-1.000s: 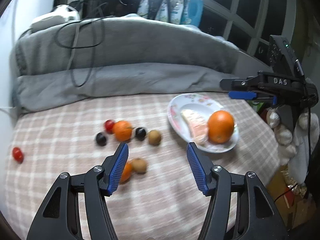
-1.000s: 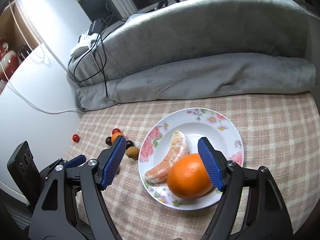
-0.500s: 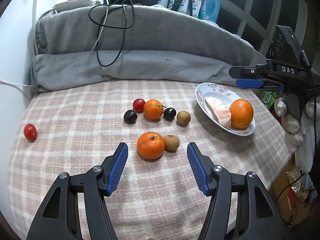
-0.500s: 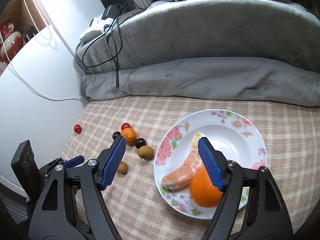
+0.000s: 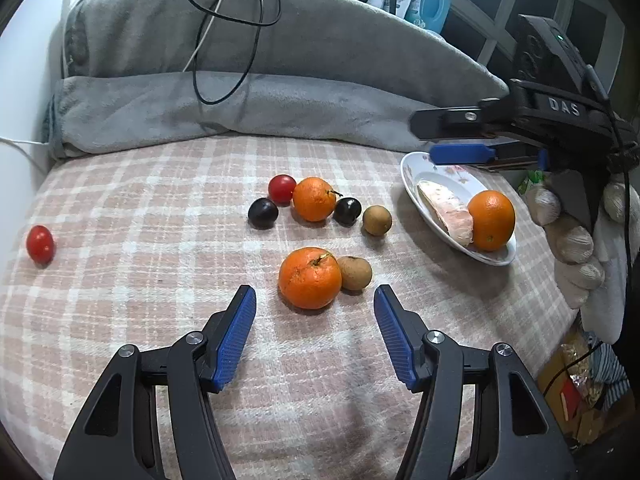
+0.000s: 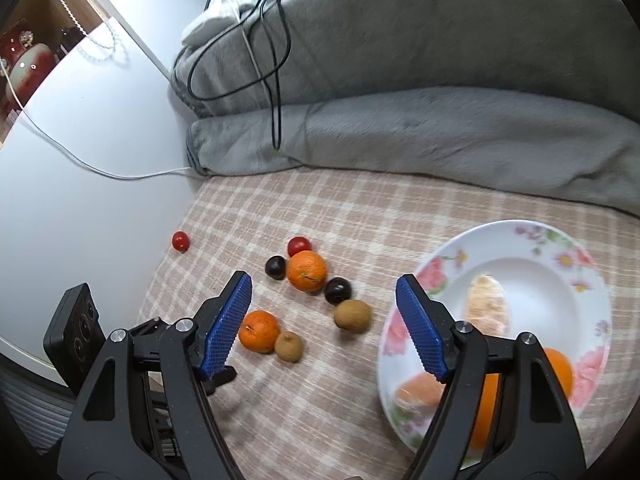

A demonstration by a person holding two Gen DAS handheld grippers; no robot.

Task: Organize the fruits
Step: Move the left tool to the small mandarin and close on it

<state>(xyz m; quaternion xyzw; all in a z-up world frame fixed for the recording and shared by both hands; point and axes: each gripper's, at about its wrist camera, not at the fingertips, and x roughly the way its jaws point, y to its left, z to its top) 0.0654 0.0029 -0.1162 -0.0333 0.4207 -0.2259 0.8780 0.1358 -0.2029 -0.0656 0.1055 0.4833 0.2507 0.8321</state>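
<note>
A folded grey blanket [image 5: 248, 92] lies along the far edge of a checked pink-and-cream cloth [image 5: 160, 208], its long axis running left to right, with black cables [image 5: 224, 28] draped over it. On the cloth at the right stands a flowered white plate [image 6: 560, 256] that holds a peeled citrus piece [image 5: 444, 212], elongated and lying with its long axis from the far rim toward the near rim, touching a whole orange [image 5: 491, 220] at its near end. The left gripper [image 5: 314, 334] is spread, nothing between its blue pads, and points down at a near orange [image 5: 310, 278], stem uppermost, which touches a brown fruit [image 5: 355, 273] on its right. The right gripper [image 6: 324, 322] is likewise spread and empty, hovering beside the plate's left rim. Farther back lies a row: dark fruit [image 5: 263, 213], red tomato [image 5: 282, 189], second orange [image 5: 314, 199] with its stem pointing right, another dark fruit [image 5: 347, 211], and a second brown fruit [image 5: 377, 220]. A lone tomato [image 5: 40, 243] sits well apart at the left edge.
</note>
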